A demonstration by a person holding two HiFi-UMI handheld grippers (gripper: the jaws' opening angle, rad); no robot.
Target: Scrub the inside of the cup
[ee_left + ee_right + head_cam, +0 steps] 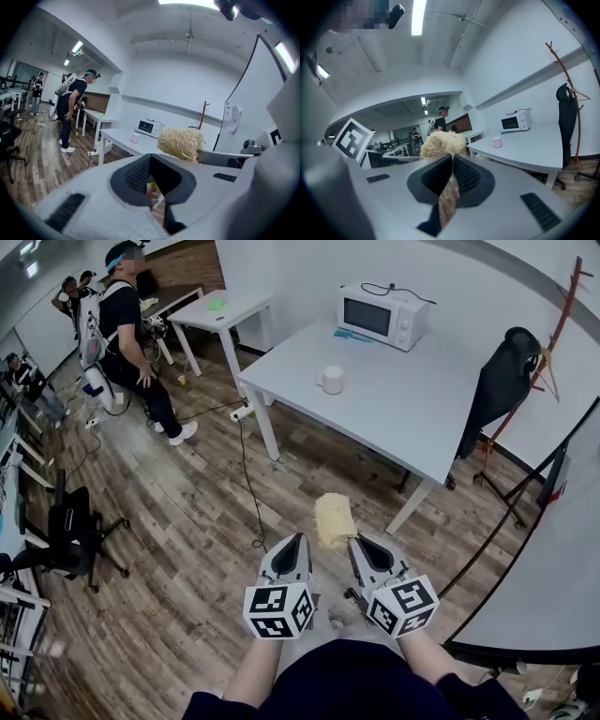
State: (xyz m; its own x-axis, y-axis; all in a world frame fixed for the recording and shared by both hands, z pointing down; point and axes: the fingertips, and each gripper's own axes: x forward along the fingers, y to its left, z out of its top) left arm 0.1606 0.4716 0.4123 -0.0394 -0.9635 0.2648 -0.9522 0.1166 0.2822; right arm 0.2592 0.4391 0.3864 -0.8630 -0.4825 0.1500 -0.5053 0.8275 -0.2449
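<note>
Two pairs of tongs were held out side by side over the wooden floor, well short of the worktop [394, 413]. The left tongs [295, 542] were closed on nothing, their pads meeting with only floor showing below them. The right tongs [361, 545] were closed too, pinching the near edge of a straw-coloured fibrous scrubber [335, 519] that stood up from their tip.

The cup [332, 381] – white, upright, handle to its left in the head view – stood on the white worktop near its far side, in front of the microwave [382, 315] and well apart from both pairs of tongs.

The step in hand looked like the approach: the scrubbing tool was gripped, but no scrubbing had begun. The next move probably called for walking up to the worktop, then opening the left tongs to steady the cup by its wall or handle, so that the right tongs could push the scrubber down through the mouth and turn it against the inside.

As for contents – the cup was too small and far off to show whether anything lay in it, and the microwave's door was shut.
</note>
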